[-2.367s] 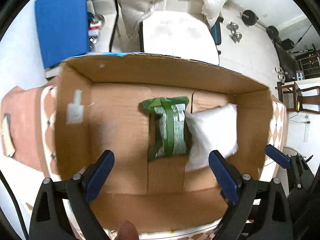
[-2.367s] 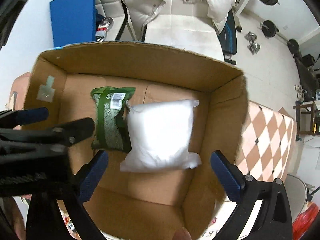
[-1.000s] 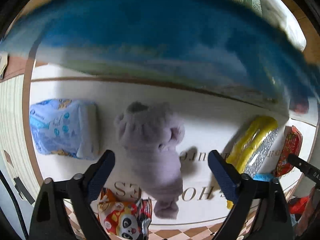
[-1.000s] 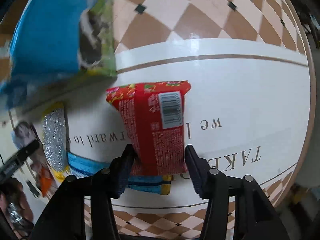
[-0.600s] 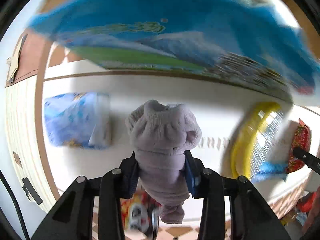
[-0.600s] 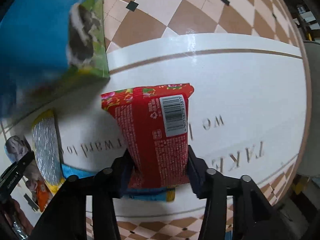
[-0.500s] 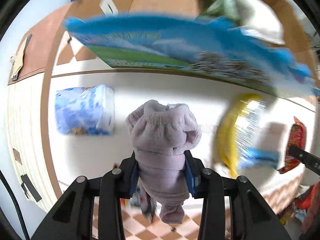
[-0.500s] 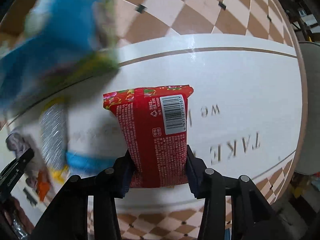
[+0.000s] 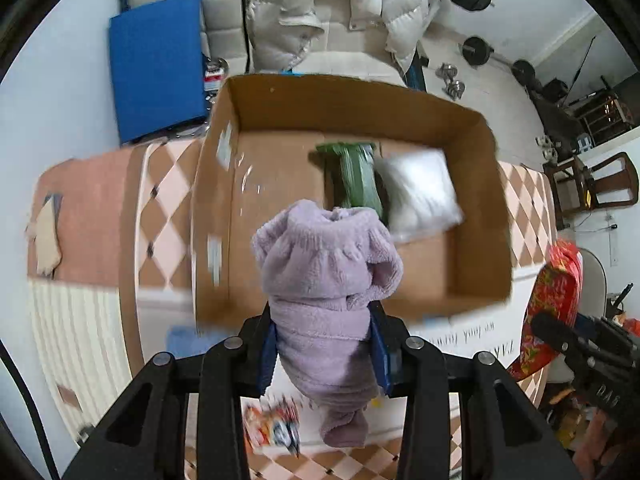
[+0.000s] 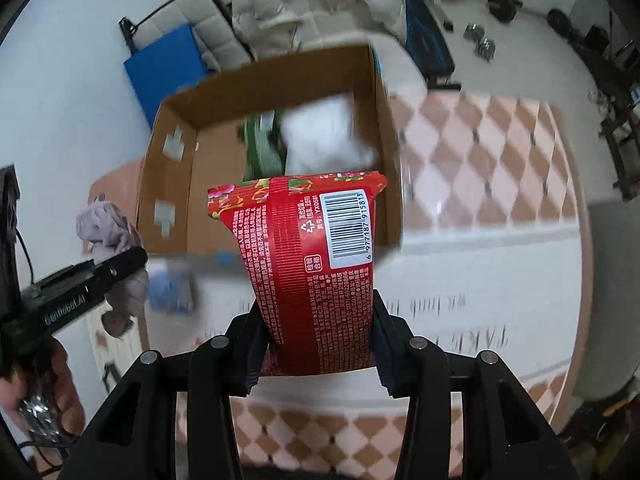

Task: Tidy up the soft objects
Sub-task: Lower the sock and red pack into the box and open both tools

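My left gripper [image 9: 325, 350] is clamped on one lilac fleece garment [image 9: 326, 276], and my right gripper [image 10: 316, 344] grips one red packet [image 10: 310, 264]; both hang above the table. Beyond them, one open cardboard box [image 9: 472, 120] holds two items: a green packet [image 9: 354, 178] beside a white pillow pack [image 9: 418, 194].

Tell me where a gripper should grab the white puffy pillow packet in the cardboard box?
Probably from straight above, pinching the white puffy pillow packet across its open right and near edges: it lies flat on the cardboard box floor, and the green packet crowds its left edge.
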`<state>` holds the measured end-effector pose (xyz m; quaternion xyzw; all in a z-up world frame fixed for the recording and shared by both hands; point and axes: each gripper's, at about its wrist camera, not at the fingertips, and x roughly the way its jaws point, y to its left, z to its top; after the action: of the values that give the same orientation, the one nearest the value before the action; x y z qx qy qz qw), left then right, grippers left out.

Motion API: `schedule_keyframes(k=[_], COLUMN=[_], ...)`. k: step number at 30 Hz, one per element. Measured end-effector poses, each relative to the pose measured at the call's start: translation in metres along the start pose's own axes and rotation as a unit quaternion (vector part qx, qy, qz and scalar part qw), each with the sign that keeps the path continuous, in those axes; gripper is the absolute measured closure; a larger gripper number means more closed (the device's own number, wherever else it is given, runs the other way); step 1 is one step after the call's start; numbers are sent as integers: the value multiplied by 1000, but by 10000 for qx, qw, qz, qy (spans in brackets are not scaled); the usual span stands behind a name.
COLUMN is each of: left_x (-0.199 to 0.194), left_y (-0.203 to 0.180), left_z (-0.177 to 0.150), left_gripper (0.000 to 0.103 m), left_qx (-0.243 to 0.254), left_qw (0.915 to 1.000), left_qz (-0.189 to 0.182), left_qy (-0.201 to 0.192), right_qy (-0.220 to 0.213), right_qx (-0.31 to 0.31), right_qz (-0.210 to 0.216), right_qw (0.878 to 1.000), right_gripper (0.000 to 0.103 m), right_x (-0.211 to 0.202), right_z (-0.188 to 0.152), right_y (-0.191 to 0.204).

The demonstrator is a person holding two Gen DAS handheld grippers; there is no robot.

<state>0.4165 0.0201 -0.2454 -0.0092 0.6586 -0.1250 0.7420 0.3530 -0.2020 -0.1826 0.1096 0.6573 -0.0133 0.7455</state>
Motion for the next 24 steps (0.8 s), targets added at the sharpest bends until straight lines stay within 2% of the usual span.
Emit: schedule_keyframes(k=[4, 7, 10, 16, 20, 23, 24], left_x=[35, 73, 103, 141, 146, 146, 146], left_y=[13, 17, 14, 10, 10, 12, 14], left_z=[58, 89, 105, 124, 130, 132, 133], left_gripper=[67, 67, 67, 67, 67, 62, 60], left_qx=[-53, -21, 53, 160, 156, 155, 107], left_qw=[9993, 9974, 9949, 9906, 9901, 9889, 9888], left_qz=[204, 326, 367, 583, 566, 732, 682], left_qy=[302, 641, 935, 1226, 1277, 1284, 1325], right_qy=[67, 245, 522, 807, 902, 931, 954], right_qx=[24, 76, 205, 222, 253, 225, 219], right_qz=[-354, -591, -644, -843, -841, -846, -881], right_qw=[9993, 9979, 9963, 9929, 9920, 9918, 9913], right_gripper=[55, 55, 55, 55, 55, 55, 55], right_x=[37, 70, 102, 133, 133, 134, 136], right_z=[51, 79, 100, 105, 103, 102, 102], right_y=[9, 7, 7, -3, -3, -3, -1])
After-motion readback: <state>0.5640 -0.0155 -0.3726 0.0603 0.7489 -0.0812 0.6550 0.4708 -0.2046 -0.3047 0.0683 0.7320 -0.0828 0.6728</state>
